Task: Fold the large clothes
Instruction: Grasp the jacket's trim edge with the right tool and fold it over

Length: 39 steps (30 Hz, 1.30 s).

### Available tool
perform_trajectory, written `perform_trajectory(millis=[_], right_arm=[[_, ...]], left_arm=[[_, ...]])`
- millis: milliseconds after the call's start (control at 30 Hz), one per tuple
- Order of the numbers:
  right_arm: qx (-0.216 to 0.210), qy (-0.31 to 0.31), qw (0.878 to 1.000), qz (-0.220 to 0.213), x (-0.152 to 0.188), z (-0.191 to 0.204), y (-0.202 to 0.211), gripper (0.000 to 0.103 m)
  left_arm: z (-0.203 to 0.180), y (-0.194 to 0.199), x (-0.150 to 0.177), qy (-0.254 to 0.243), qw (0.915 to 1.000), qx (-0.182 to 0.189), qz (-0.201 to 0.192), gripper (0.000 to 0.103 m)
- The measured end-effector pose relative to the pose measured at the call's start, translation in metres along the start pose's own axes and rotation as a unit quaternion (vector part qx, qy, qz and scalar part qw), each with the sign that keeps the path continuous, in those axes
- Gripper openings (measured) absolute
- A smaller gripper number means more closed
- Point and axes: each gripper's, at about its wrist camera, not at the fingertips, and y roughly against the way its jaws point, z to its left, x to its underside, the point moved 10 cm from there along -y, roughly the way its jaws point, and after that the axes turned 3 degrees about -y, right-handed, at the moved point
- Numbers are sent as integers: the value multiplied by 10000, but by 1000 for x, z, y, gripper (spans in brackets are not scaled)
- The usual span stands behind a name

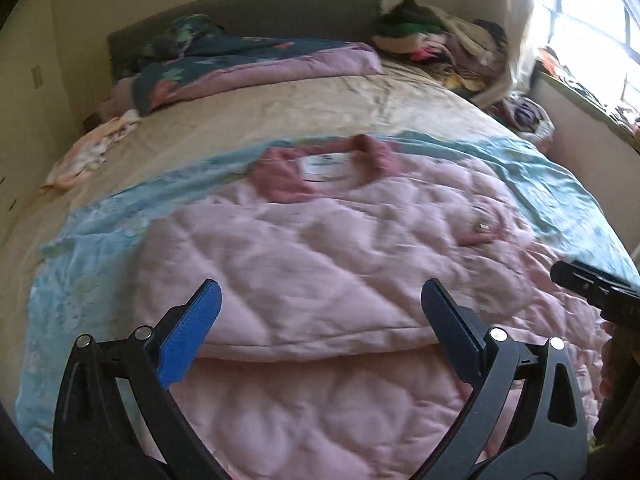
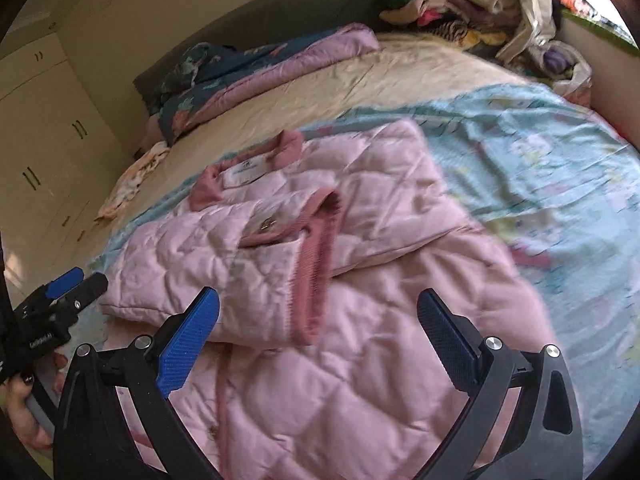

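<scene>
Across the middle of the bed, a pink quilted jacket (image 2: 352, 264) is lying flat on a pale blue sheet (image 2: 540, 152), its darker pink collar (image 2: 288, 144) pointing toward twelve o'clock in the right wrist view. One sleeve, with a knitted cuff (image 2: 316, 272), is lying folded across the chest, so the folding is looking partly done; the body, by my judgement, is still needing to be doubled over and squared up.

At six o'clock in the left wrist view, the left claw (image 1: 320, 300) is hovering wide apart above the jacket's lower half, gripping nothing. The right claw (image 2: 318, 308) is likewise standing wide and empty over the hem side.

Farther out, a folded floral quilt (image 1: 248, 68) is resting near the dark headboard (image 1: 240, 12) at eleven o'clock, and a heap of mixed clothes (image 1: 436, 36) is sitting at one o'clock beside a bright window (image 1: 592, 20).
</scene>
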Motion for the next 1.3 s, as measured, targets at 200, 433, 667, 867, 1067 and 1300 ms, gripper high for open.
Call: perform_trajectory(millis=[200,433,667,867,1067,1300], right_arm=[[-186,-405,9982,406,11,11,-39,99],[-298,-847,9948,472,13,16,-66,98],[-134,-756,9968,214,13,16,-65,38],[-385,94,9964,-746,-32,47,-20,13],[-299,898,9869,-1303,-81,54,14,12],[190,1023,9892,-1031,-80,26,-18,12]], left_arm=[[54,3,3,346,9992,-181,-119,94],[111,-9,13,1083,9938,-227,-98,94],[137,-21,14,1456,9889,-275,-64,94],[139,-33,13,1492,9885,-242,-6,94],[121,-39,6,1261,9919,-118,-48,94],[93,-54,13,938,9955,23,113,94]])
